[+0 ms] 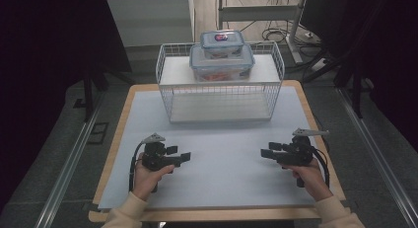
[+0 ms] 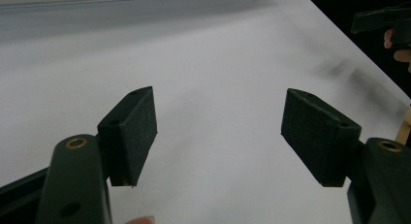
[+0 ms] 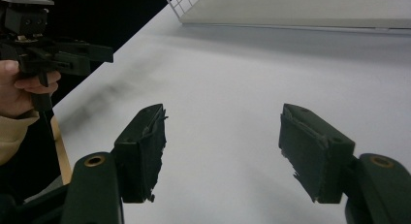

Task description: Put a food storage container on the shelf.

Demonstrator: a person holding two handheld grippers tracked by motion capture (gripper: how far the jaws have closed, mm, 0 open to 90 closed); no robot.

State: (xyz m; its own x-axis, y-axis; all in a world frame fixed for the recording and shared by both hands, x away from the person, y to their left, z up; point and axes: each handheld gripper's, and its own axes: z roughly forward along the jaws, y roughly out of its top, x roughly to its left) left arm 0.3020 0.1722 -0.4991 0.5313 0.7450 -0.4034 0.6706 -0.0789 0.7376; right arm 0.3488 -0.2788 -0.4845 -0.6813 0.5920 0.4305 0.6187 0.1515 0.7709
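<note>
My left gripper rests low over the white mat at the front left, jaws pointing right, open with nothing between them. In the left gripper view the left gripper has bare mat between its black pads. My right gripper mirrors it at the front right, pointing left, open and empty. The right gripper has worn pads over bare mat. Each gripper view catches the other one farther off: the right gripper and the left gripper.
A white wire rack stands at the back of the mat. On its top shelf a small clear lidded container sits stacked on a larger one. The table's wooden edge frames the mat; dark curtains flank both sides.
</note>
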